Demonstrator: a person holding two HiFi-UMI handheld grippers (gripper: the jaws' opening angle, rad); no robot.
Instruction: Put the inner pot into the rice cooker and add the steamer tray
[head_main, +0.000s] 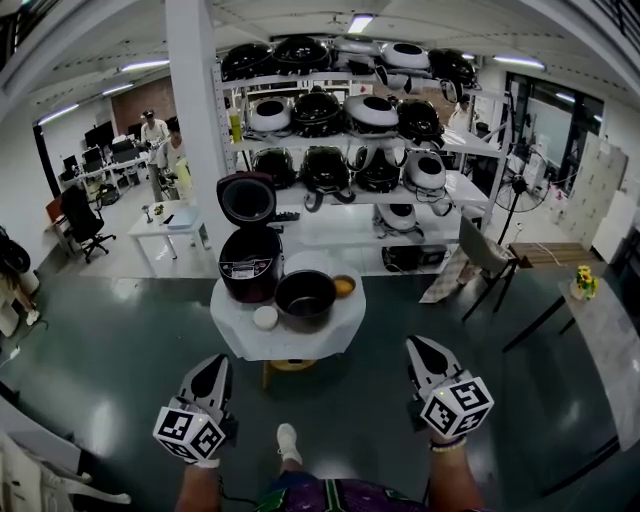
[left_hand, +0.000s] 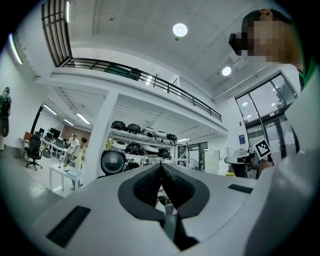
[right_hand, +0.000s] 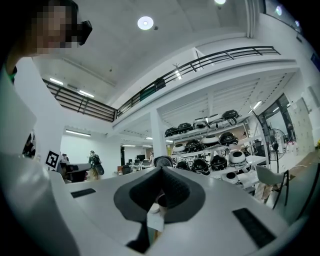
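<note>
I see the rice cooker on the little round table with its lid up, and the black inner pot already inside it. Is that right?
Not quite. The head view shows the inner pot standing on the table beside the rice cooker, not inside it. The lid is up.

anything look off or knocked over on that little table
Nothing stands out. The rice cooker stands upright on the round table with its lid open, the inner pot sits upright beside it, and no spill shows. The small white item by the pot is too small to judge.
</note>
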